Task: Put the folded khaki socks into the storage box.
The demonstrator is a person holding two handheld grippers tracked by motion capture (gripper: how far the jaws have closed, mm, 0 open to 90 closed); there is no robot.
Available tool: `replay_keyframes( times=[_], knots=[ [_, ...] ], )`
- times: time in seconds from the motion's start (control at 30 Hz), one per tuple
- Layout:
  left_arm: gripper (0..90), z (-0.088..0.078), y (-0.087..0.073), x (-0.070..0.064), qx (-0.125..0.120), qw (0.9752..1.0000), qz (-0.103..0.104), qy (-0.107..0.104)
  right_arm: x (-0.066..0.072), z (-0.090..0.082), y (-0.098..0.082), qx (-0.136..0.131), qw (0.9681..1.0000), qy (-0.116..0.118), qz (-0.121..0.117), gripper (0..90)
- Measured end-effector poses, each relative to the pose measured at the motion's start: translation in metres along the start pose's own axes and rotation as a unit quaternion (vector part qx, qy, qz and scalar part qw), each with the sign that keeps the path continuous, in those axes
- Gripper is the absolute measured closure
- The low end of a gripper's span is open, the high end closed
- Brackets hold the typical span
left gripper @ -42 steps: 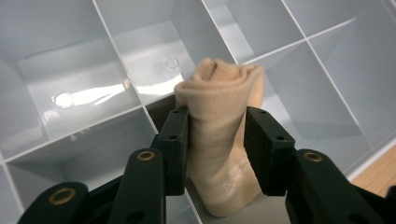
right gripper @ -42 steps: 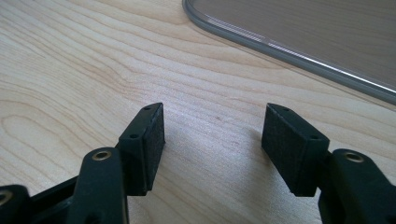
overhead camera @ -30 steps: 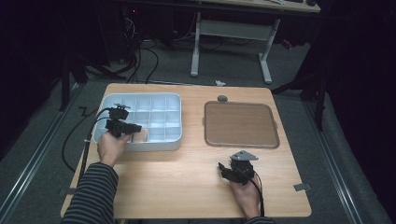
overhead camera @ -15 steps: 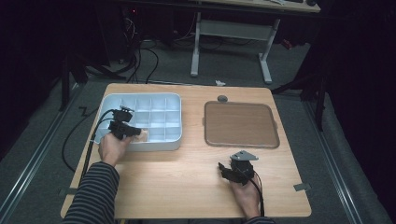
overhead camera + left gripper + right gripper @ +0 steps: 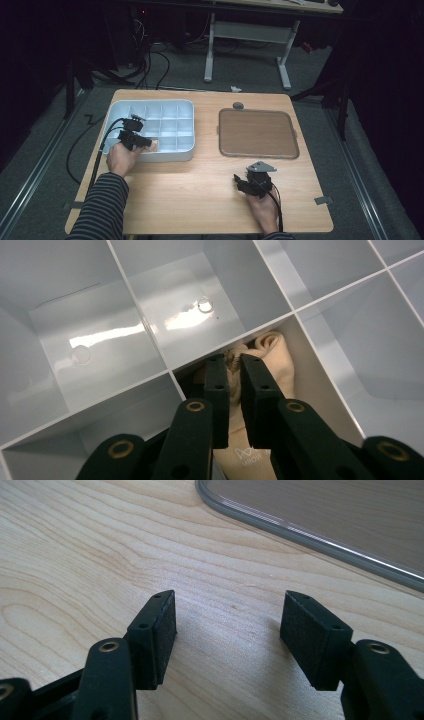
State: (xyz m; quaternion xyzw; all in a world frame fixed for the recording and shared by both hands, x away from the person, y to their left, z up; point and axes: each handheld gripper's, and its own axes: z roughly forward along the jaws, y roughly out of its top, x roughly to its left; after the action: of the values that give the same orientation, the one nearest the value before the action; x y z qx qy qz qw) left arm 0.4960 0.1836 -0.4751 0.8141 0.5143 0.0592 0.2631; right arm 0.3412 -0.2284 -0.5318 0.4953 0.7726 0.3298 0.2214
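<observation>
One sock [image 5: 272, 371], soft, light: your left gripper [image 5: 235, 360] has just pinched its bunched fold in the tray's [image 5: 186, 150] near-edge cell; right gripper [image 5: 227, 617] open.

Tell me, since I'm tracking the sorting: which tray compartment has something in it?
The front-row compartment under the left gripper: it alone holds a beige cloth.
</observation>
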Motion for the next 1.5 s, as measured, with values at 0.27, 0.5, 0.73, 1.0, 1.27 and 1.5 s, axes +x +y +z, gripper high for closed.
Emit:
replay_keyframes(
  times=[0.27, 0.5, 0.73, 1.0, 1.27, 1.5],
  knots=[
    [72.0, -0.009, -0.001, -0.001, -0.016, 0.9998, 0.000, -0.013, 0.000, 0.000, 0.000, 0.000, 1.0000, 0.001, 0.001, 39.2],
    [61.0, -0.018, -0.002, -0.003, -0.033, 0.9992, 0.002, -0.020, 0.000, 0.000, 0.000, 0.000, 1.0000, 0.001, 0.001, 39.2],
    [54.8, -0.034, -0.006, -0.007, -0.053, 0.9984, 0.015, -0.011, -0.001, 0.000, 0.000, 0.000, 1.0000, 0.002, 0.001, 39.2],
    [53.1, -0.052, -0.010, -0.007, -0.079, 0.9967, 0.018, -0.008, -0.001, 0.000, 0.000, 0.000, 1.0000, 0.003, 0.002, 39.2],
    [52.9, -0.062, -0.021, -0.006, -0.096, 0.9952, 0.018, -0.012, -0.001, 0.000, 0.000, 0.000, 1.0000, 0.003, 0.002, 39.1],
    [52.5, -0.072, -0.032, -0.006, -0.113, 0.9934, 0.015, -0.014, -0.001, 0.000, 0.000, 0.000, 1.0000, 0.002, 0.001, 39.1]
  ],
)
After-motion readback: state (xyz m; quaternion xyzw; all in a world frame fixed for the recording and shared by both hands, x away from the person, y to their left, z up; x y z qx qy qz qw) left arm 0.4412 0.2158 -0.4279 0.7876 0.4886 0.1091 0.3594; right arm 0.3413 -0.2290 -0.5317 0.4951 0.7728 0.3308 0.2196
